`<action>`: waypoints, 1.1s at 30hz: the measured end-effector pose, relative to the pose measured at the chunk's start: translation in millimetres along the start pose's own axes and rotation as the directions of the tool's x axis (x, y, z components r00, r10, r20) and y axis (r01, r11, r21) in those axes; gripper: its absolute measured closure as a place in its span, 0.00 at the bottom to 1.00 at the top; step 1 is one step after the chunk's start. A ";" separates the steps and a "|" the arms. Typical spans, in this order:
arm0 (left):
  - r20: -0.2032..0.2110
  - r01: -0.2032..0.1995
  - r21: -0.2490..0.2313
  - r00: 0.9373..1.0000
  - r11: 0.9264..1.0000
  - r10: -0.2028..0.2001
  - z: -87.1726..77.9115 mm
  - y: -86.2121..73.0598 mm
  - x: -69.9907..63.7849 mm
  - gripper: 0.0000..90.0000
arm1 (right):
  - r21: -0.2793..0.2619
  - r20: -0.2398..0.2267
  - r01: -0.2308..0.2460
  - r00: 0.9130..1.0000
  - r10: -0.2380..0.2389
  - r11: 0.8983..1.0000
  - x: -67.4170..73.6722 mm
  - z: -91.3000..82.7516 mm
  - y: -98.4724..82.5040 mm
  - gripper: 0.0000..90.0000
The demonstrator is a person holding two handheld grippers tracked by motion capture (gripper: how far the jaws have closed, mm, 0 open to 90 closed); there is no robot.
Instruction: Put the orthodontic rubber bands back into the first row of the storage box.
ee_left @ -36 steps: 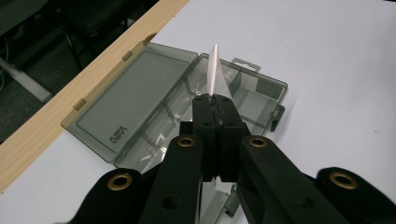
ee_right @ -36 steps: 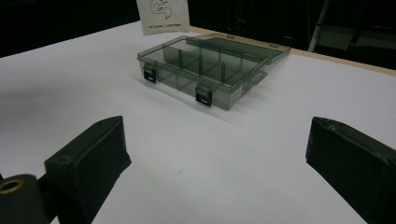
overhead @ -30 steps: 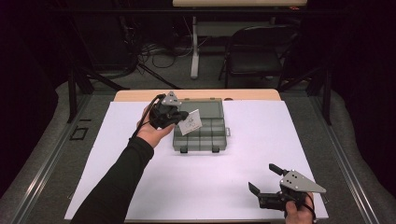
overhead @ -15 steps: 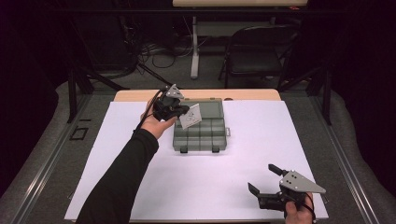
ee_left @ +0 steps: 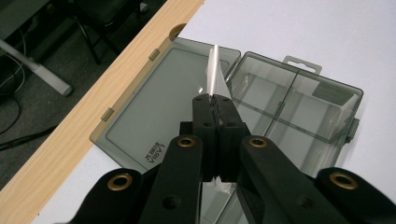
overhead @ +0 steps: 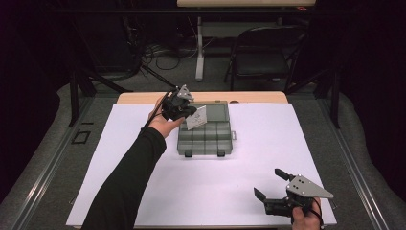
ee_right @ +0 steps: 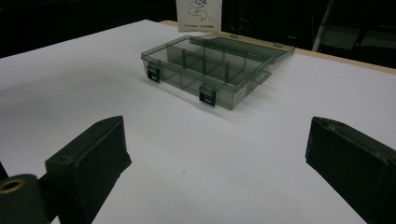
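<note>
Left gripper (overhead: 187, 111) held up over the far-left corner of the box (overhead: 207, 138), jaws pressed together on a small white card (overhead: 196, 117); in the left gripper view the card (ee_left: 215, 74) sticks up edge-on above the open lid (ee_left: 159, 112). Box sits open at table (overhead: 143, 191) centre-far, lid folded back toward the far edge, compartments look empty. Right gripper (overhead: 270, 187) near-right, low over the table, jaws spread wide, holding nothing, well apart from the box (ee_right: 215, 70).
</note>
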State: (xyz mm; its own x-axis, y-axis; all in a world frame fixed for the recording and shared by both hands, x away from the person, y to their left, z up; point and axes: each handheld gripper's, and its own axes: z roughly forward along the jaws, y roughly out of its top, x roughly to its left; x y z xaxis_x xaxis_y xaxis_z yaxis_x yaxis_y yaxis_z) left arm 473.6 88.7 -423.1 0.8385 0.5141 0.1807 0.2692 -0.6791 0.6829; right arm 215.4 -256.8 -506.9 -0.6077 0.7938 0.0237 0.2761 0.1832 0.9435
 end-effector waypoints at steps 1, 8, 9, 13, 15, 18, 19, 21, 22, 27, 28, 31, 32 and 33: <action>0.004 -0.001 0.004 1.000 1.000 0.001 1.3 0.1 0.4 1.00 | -0.001 0.000 -0.001 1.000 0.001 1.000 0.0 0.1 -0.1 0.06; 0.020 -0.007 0.042 1.000 0.999 0.006 18.3 -2.0 0.2 1.00 | 0.007 -0.001 -0.003 1.000 0.003 1.000 0.3 0.1 -0.2 0.06; 0.016 -0.009 0.042 1.000 0.999 0.008 20.0 -2.2 0.5 1.00 | 0.007 -0.002 -0.003 1.000 0.003 1.000 0.5 0.2 -0.3 0.06; 0.019 0.002 0.052 1.000 0.999 -0.003 24.7 -4.3 3.2 1.00 | 0.007 -0.003 -0.004 1.000 0.004 1.000 -0.2 0.3 -0.5 0.06; 0.013 0.002 0.060 1.000 0.998 -0.003 26.6 -6.0 4.0 1.00 | -0.003 0.000 -0.009 1.000 0.009 1.000 -0.3 1.1 -1.0 0.06; 0.018 0.005 0.068 1.000 0.998 -0.006 27.8 -6.9 4.2 1.00 | -0.002 -0.001 -0.009 1.000 0.009 1.000 -0.7 1.0 -1.2 0.06; 0.019 0.005 0.068 1.000 0.998 -0.007 28.5 -7.3 3.8 1.00 | -0.001 -0.002 -0.011 1.000 0.011 1.000 -0.5 0.8 -1.1 0.06; 0.025 -0.002 0.076 1.000 0.997 0.000 31.2 -8.3 1.3 1.00 | 0.005 -0.002 -0.005 1.000 0.005 1.000 0.0 0.1 -0.6 0.06; 0.029 -0.005 0.079 1.000 0.997 0.003 32.0 -8.6 0.5 1.00 | 0.007 -0.004 -0.006 1.000 0.006 1.000 0.1 0.1 -0.6 0.06; 0.032 -0.008 0.084 0.999 0.996 0.006 34.2 -10.2 -1.8 1.00 | 0.007 -0.006 -0.003 1.000 0.003 1.000 0.5 0.8 -0.6 0.06; 0.029 0.000 0.084 1.000 0.996 -0.002 35.4 -11.9 -2.2 1.00 | 0.009 -0.006 -0.003 1.000 0.003 1.000 0.4 0.9 -0.7 0.06; 0.033 0.003 0.096 0.999 0.995 -0.006 37.7 -14.3 -2.3 0.99 | 0.008 -0.007 -0.003 1.000 0.003 1.000 0.5 0.9 -0.7 0.06; 0.028 0.004 0.096 1.000 0.995 -0.007 38.7 -15.0 -3.0 0.99 | 0.007 -0.006 -0.002 1.000 0.002 1.000 0.5 0.9 -0.7 0.06; 0.031 0.004 0.098 0.999 0.995 -0.007 39.4 -15.4 -3.0 0.99 | 0.009 -0.008 -0.002 1.000 0.002 1.000 0.3 0.8 -0.7 0.06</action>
State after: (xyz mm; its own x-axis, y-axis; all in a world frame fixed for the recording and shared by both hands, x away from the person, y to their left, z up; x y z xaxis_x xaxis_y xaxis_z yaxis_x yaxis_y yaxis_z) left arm 485.6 77.0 -462.1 0.8508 0.5025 0.1538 0.3178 -0.7251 0.6110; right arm 215.6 -256.2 -507.8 -0.6127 0.7898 0.0285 0.2840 0.1864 0.9405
